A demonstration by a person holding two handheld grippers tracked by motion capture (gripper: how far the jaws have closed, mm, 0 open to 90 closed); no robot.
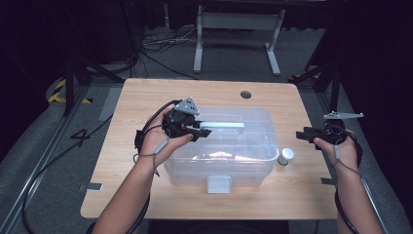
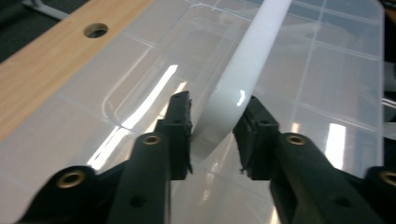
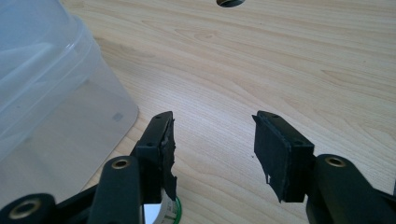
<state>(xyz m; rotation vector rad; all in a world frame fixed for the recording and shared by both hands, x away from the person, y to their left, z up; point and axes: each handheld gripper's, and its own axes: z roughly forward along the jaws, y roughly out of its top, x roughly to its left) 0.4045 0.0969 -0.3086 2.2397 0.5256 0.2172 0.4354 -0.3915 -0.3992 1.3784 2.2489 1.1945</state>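
A clear plastic storage box (image 1: 219,165) with a clear lid (image 2: 327,46) stands in the middle of the wooden table (image 1: 146,97). A white handle (image 1: 224,125) lies across the top of the lid. My left gripper (image 1: 204,130) reaches over the lid from the left, and in the left gripper view it (image 2: 214,135) is shut on the near end of the white handle (image 2: 247,70), a pad pressing on each side. My right gripper (image 1: 302,135) hovers at the table's right edge, open and holding nothing (image 3: 212,144). A small white jar (image 1: 286,156) stands beside the box's right end.
The box has a grey front latch (image 1: 218,184). A round cable hole (image 1: 245,94) is set in the table behind the box. The small jar (image 3: 163,212), with a green edge, sits just under my right gripper's left jaw. Beyond the table stand a metal frame (image 1: 238,29) and floor cables.
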